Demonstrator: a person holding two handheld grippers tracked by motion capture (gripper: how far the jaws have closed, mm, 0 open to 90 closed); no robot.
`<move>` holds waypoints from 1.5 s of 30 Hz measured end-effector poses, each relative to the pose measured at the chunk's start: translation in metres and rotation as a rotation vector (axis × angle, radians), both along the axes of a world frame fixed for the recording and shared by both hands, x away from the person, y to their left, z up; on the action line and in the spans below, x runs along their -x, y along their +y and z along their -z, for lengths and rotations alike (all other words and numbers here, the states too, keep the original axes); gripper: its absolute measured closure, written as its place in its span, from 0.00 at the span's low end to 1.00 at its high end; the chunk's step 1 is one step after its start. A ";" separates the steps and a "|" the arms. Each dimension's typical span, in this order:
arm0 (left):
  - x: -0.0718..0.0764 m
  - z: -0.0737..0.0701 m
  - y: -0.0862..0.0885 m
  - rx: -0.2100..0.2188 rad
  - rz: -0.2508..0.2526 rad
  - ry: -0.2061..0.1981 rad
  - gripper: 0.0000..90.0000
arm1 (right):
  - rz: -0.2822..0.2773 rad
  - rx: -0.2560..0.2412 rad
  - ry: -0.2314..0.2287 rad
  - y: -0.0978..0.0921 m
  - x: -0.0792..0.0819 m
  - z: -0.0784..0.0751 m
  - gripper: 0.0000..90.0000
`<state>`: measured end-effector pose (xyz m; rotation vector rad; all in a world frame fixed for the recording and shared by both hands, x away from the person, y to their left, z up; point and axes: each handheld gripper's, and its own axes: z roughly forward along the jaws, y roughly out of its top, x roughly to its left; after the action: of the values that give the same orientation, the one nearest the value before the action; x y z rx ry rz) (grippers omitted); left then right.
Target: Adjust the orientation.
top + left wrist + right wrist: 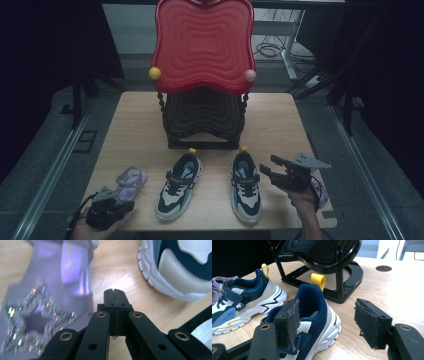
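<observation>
Your right gripper point(325, 323) stands wide open and empty beside the right sneaker point(312, 315); closing carelessly may push it sideways.

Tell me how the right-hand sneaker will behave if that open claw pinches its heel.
The right sneaker probably lifts easily: small, mesh upper. Its padded heel collar may squash between the right claw pads, so it could sag toe-down. The flat sole suggests sliding, not rolling.

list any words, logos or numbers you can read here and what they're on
Nothing can be read for sure.
Left sneaker: small yellow print on its blue side panel, too blurred to read.
Right sneaker: a light mark on its strap, too small to read.
Purple sandal: a glitter star, no text.
</observation>
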<state>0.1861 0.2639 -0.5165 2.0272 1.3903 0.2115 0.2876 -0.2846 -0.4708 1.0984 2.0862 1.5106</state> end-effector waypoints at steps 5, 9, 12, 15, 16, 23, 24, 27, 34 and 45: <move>0.004 0.004 0.005 0.004 -0.013 0.009 1.00 | -0.003 -0.007 0.001 -0.001 0.001 0.000 0.41; 0.005 0.005 0.004 -0.005 -0.021 0.003 1.00 | -0.005 -0.002 0.006 0.000 0.001 -0.001 0.41; 0.004 0.005 0.005 -0.022 -0.026 -0.003 1.00 | -0.005 -0.003 0.007 0.000 0.001 0.000 0.41; 0.004 0.005 0.005 -0.031 -0.026 -0.004 1.00 | -0.002 -0.004 0.008 -0.001 0.000 0.001 0.41; 0.004 0.005 0.005 -0.036 -0.028 -0.004 1.00 | 0.000 -0.006 0.008 -0.002 0.000 0.001 0.41; 0.009 0.004 0.004 -0.079 -0.067 -0.002 1.00 | 0.006 -0.009 0.010 -0.003 0.001 0.001 0.41; 0.010 0.004 0.007 -0.066 -0.079 0.000 1.00 | 0.009 -0.009 0.007 -0.003 0.000 0.001 0.41; 0.011 0.004 0.008 -0.066 -0.081 -0.002 1.00 | 0.008 -0.010 0.011 -0.003 0.000 0.002 0.41; 0.008 0.001 0.011 -0.088 -0.097 -0.008 1.00 | 0.013 -0.011 0.016 -0.003 0.001 0.003 0.41; -0.006 -0.001 0.025 -0.133 -0.137 -0.001 1.00 | 0.019 -0.008 0.025 -0.003 0.000 0.005 0.41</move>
<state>0.1922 0.2887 -0.5155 2.0386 1.5532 0.3740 0.2877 -0.2871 -0.4755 1.1422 2.0820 1.5049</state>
